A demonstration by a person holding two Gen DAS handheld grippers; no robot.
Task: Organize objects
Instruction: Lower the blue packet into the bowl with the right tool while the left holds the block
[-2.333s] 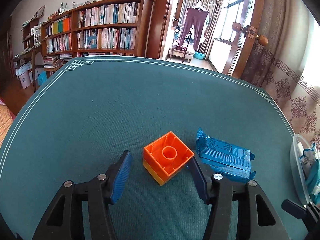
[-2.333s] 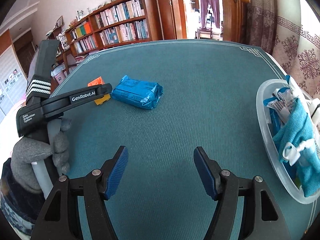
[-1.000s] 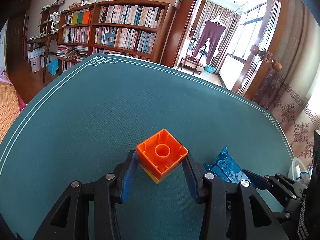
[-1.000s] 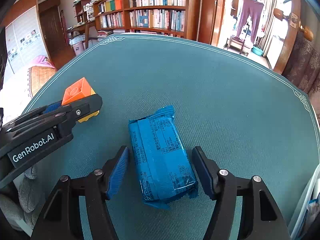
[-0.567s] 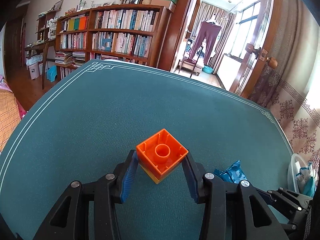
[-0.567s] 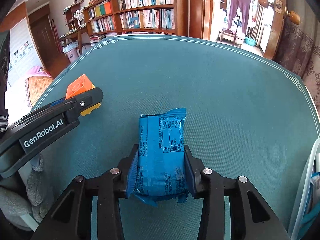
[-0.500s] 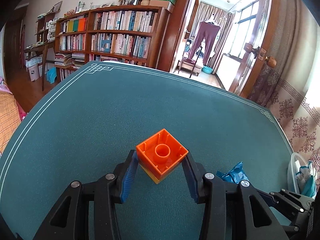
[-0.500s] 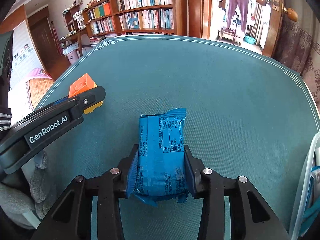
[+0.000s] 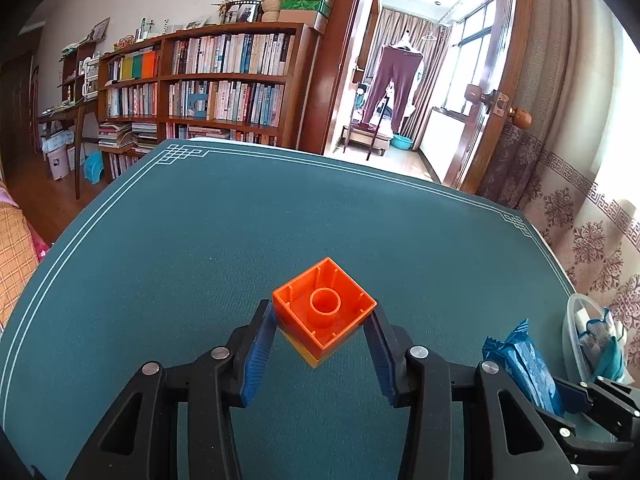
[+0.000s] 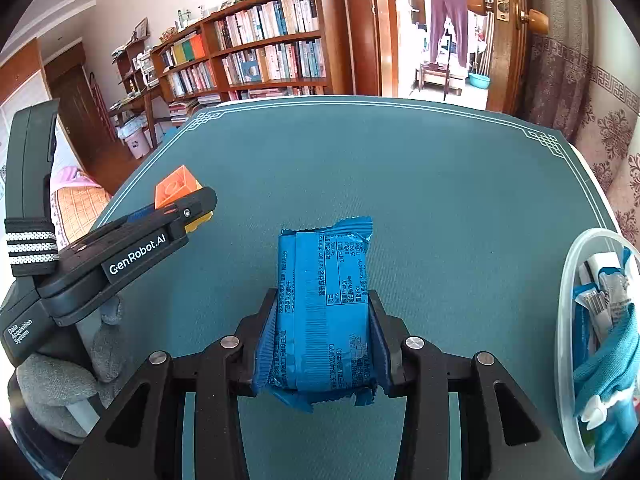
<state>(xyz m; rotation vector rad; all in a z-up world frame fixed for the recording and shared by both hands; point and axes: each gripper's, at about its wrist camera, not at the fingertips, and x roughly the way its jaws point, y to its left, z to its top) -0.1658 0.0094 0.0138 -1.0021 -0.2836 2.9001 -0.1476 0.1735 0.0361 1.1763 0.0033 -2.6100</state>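
- The left gripper point(image 9: 322, 344) is squeezed tight on the orange block point(image 9: 323, 312) — it has a yellow block under it.
- The right gripper point(image 10: 322, 344) is squeezed tight on the blue snack pack point(image 10: 324, 312), near the clear bin point(image 10: 568, 280).

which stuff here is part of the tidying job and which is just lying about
Part of the job:
- orange block, gripped in the left tongs
- blue snack packet, gripped in the right tongs
- clear bin already holding packets

Just around:
- green table
- bookshelf
- trousers hanging
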